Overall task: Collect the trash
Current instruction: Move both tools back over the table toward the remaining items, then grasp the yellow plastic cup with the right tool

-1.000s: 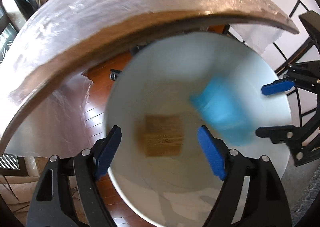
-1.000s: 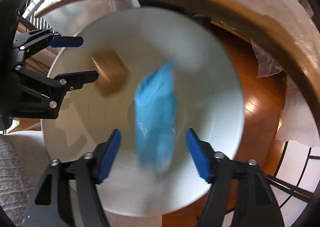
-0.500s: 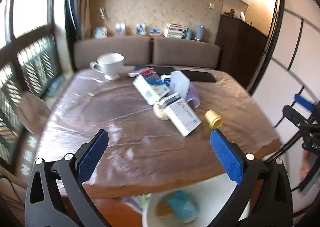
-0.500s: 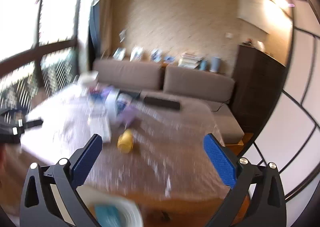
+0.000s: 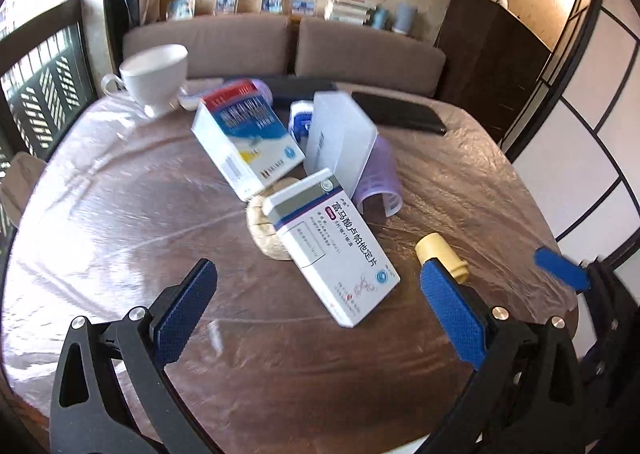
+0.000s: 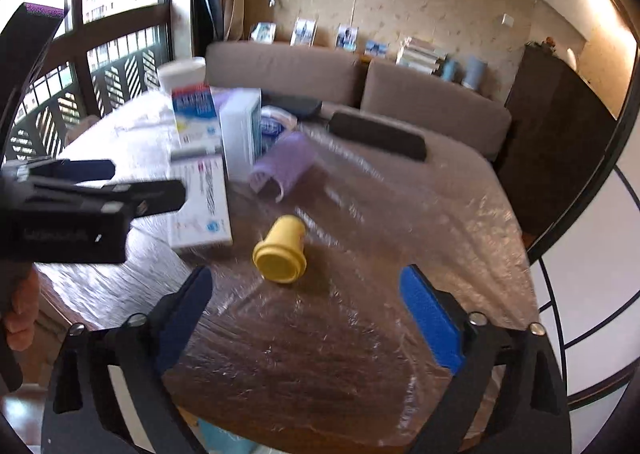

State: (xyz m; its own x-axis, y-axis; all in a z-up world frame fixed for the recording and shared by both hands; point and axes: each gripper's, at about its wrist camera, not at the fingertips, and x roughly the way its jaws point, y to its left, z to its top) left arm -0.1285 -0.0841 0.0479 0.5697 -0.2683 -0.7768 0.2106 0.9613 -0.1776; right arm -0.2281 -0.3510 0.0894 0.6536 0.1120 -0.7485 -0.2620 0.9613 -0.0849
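Both grippers are held above the near edge of a round wooden table (image 5: pixel 120 182) that is covered with clear plastic film. The left gripper (image 5: pixel 320 310) is spread wide, with nothing caught between its blue pads (image 5: pixel 452 314); a white medicine box (image 5: pixel 336 250) is seen just beyond its opening, lying tilted with its far end propped on a pale round object (image 5: pixel 262 232). The right gripper (image 6: pixel 316 318) is likewise opened wide and empty, and a small yellow bottle (image 6: pixel 282 254) is seen lying on its side on the film just ahead of its fingers, its wide end turned toward the camera. Behind the white box, a second box with a blue and red face (image 5: pixel 248 142) is leaned at an angle, and a translucent white box (image 5: pixel 340 142) is stood beside it, with a curled lilac sheet (image 5: pixel 380 182) against its right side. A white cup (image 5: pixel 154 74) is set at the far left of the table, and a dark flat object (image 5: pixel 400 116) (possibly a case) is laid near the far edge. A brown sofa (image 5: pixel 360 54) is visible beyond the table.
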